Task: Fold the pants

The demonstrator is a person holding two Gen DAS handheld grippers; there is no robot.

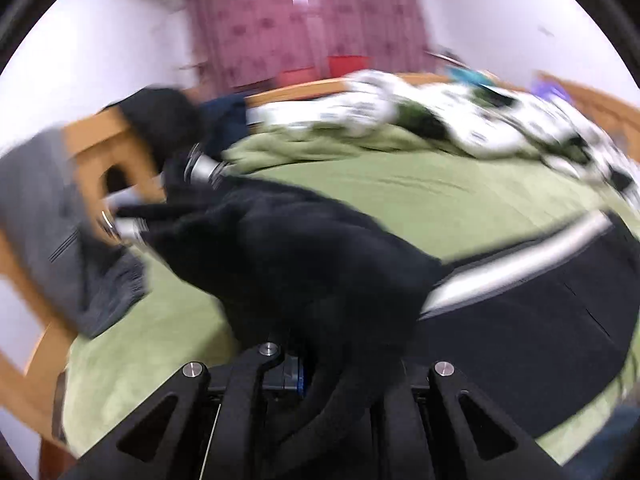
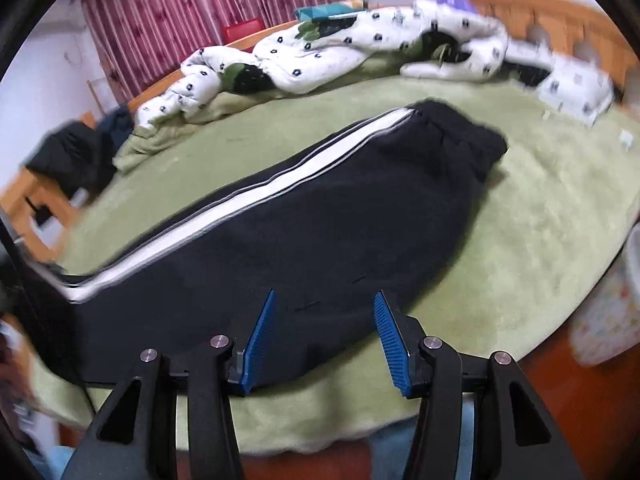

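My left gripper (image 1: 316, 364) is clamped on the black pants (image 1: 304, 264), which bunch up just ahead of it. My right gripper (image 2: 324, 332) has its fingers apart above the pants (image 2: 320, 216), spread on the green blanket (image 2: 540, 240) ahead.

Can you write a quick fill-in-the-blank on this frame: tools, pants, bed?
1. The right tool is ____, its blue pads apart above the pants.
2. The left tool is shut on the ____.
3. The pants lie on a ____ blanket.
4. A ____ stripe runs along the pants leg.

Missing words: open; pants; green; white
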